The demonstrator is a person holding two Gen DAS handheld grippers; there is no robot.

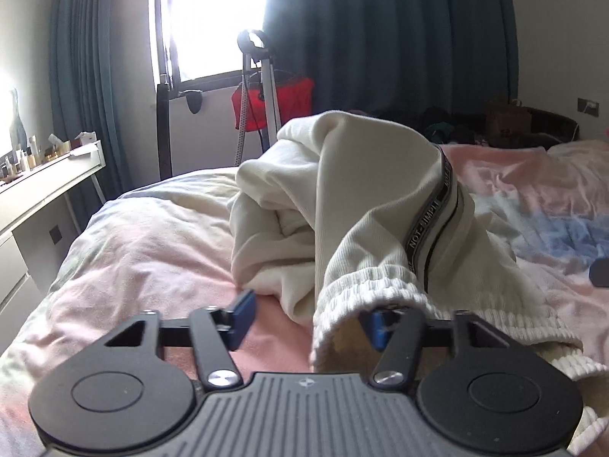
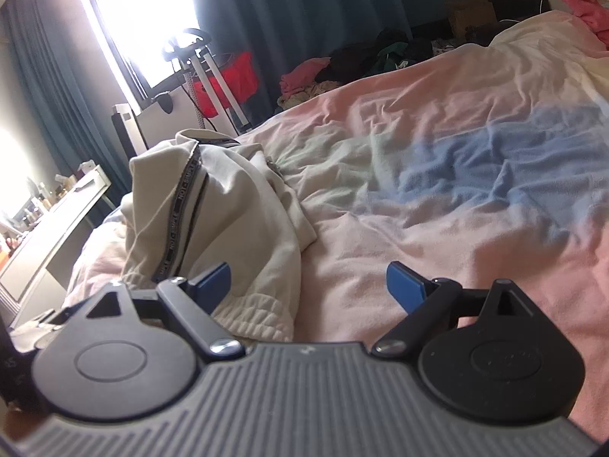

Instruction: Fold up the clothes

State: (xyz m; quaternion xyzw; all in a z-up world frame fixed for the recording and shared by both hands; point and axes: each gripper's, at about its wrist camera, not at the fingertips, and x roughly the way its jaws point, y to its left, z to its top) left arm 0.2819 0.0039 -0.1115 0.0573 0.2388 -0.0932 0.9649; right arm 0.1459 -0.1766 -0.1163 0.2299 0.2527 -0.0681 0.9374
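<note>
A cream sweat garment (image 1: 342,198) with a grey lettered stripe (image 1: 430,221) lies bunched on the pastel bedspread (image 1: 144,236). Its ribbed hem (image 1: 354,297) droops between the blue fingers of my left gripper (image 1: 310,320), covering part of the right finger; the jaws stand wide apart, open. In the right wrist view the same garment (image 2: 228,205) is heaped at the left, its hem (image 2: 255,312) just past the left finger. My right gripper (image 2: 308,287) is open, low over bare bedspread (image 2: 437,175).
A white desk (image 1: 45,186) with small bottles stands left of the bed. Behind it are a window, dark curtains (image 1: 399,38), a stand with a red item (image 1: 281,103), and a clothes pile (image 2: 361,61). A dark object (image 1: 600,272) lies at the right.
</note>
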